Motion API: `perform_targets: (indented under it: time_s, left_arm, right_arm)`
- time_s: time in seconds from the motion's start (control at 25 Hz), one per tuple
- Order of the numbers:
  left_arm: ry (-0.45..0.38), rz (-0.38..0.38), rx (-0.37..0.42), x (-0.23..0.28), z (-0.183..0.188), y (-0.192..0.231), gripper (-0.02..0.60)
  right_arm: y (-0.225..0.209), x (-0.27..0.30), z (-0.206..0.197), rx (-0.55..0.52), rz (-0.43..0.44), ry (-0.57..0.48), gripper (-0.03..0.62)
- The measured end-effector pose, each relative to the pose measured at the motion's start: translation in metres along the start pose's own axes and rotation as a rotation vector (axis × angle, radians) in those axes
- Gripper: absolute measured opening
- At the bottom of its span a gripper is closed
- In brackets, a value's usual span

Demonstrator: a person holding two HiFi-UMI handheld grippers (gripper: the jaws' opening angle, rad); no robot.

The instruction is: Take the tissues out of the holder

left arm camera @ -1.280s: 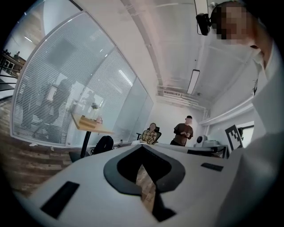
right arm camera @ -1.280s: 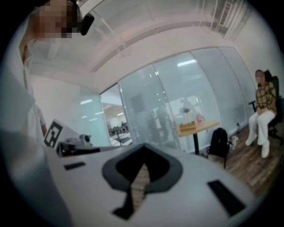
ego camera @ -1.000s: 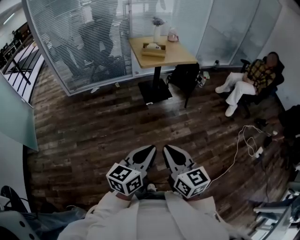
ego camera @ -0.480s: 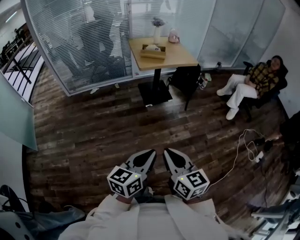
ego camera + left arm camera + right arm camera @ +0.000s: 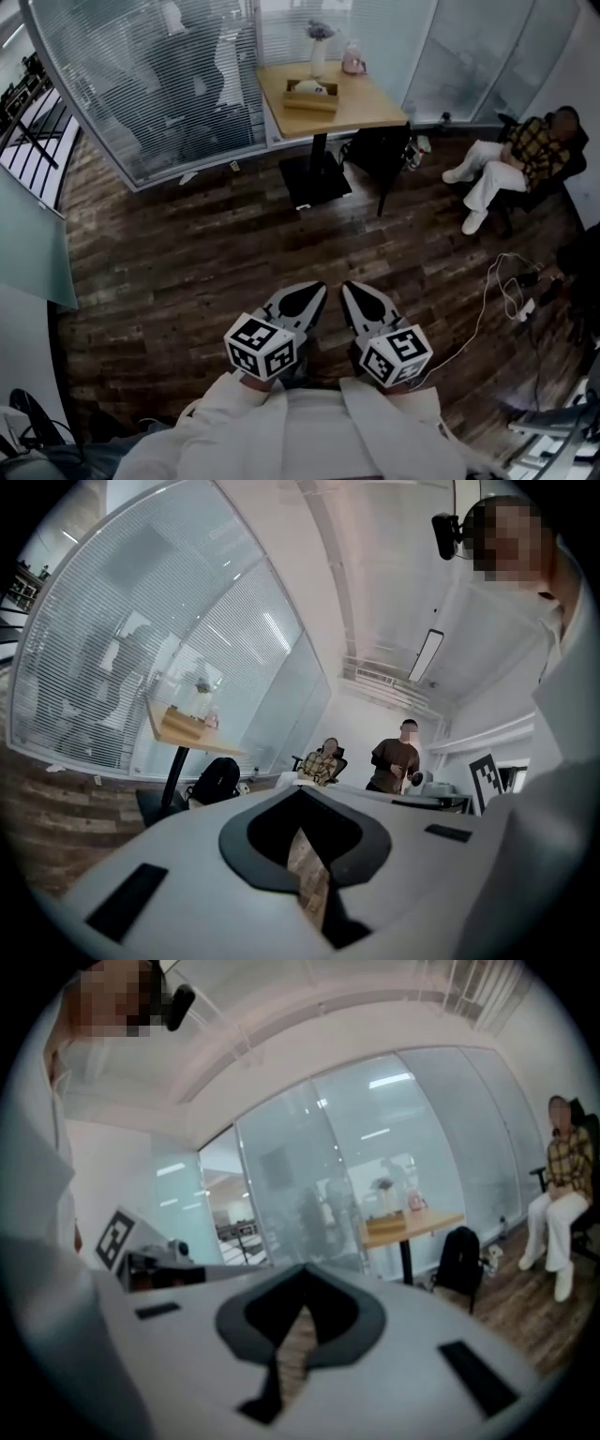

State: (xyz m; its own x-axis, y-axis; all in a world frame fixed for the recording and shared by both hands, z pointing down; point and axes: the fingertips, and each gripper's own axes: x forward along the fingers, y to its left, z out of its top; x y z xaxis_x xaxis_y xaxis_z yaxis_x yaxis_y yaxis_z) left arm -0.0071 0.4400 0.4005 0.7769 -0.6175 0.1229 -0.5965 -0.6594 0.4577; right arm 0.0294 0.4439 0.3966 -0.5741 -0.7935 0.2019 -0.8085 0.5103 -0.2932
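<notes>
Both left gripper (image 5: 312, 292) and right gripper (image 5: 354, 292) jaws are pressed together, empty; the soft, light tissues (image 5: 312, 88) probably want pinching at the top.

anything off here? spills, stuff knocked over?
Nothing spilled or knocked over. The tissue holder sits flat on the table, with the vase upright behind it. Only oddity: a loose white cable sprawled across the floor at right.

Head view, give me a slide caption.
Left gripper and right gripper, shut and empty, face the distant table bearing the tissue holder.
</notes>
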Motion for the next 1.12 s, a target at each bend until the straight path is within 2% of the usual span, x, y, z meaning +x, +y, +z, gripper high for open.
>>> perform_targets:
  time_s: [0.48,0.68,0.92,1.12]
  left_arm:
    - [0.003,-0.061,0.028,0.071,0.09,0.116,0.008]
    - [0.026,-0.075,0.03,0.092,0.102,0.148,0.008]
    - [0.041,-0.071,-0.011,0.119,0.106,0.175,0.008]
    - [0.038,-0.049,0.001,0.145,0.12,0.204,0.008]
  right_arm:
    - [-0.055,0.138,0.063,-0.005,-0.069,-0.058,0.012]
    - [-0.069,0.166,0.071,0.008,-0.097,-0.051,0.012]
    - [-0.101,0.187,0.077,0.028,-0.136,-0.032,0.012]
    - [-0.129,0.223,0.091,0.028,-0.122,-0.043,0.012]
